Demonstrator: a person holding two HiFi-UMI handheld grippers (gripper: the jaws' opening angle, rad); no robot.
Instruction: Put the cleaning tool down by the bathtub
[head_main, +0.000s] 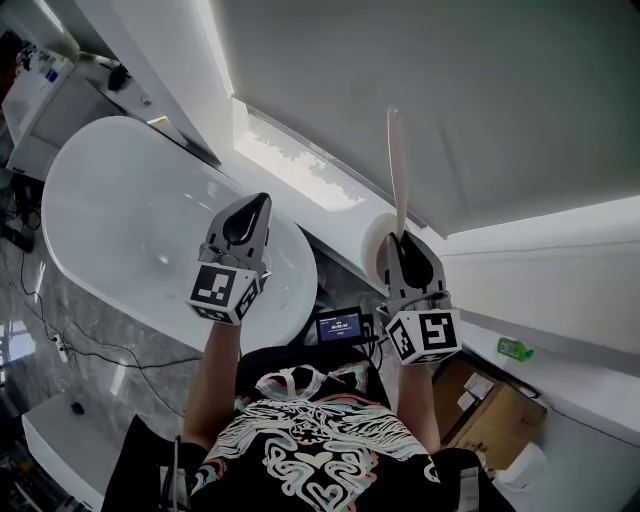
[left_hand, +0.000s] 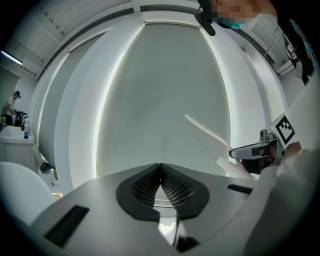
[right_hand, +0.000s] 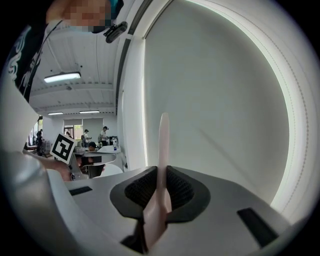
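Your right tool (head_main: 405, 248) is clamped on the pink cleaning stick (head_main: 397, 165), raised to the right of the bathtub (head_main: 120, 230); your left tool (head_main: 247, 215) is closed on nothing; lower the stick gently beside the tub's rim, then release.

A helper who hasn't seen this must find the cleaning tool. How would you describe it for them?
Start at the white bathtub on the left of the head view; right of it two grippers are held up. The right gripper is shut on the cleaning tool, a thin pale pink stick jutting past its jaws. The left gripper is shut on nothing.
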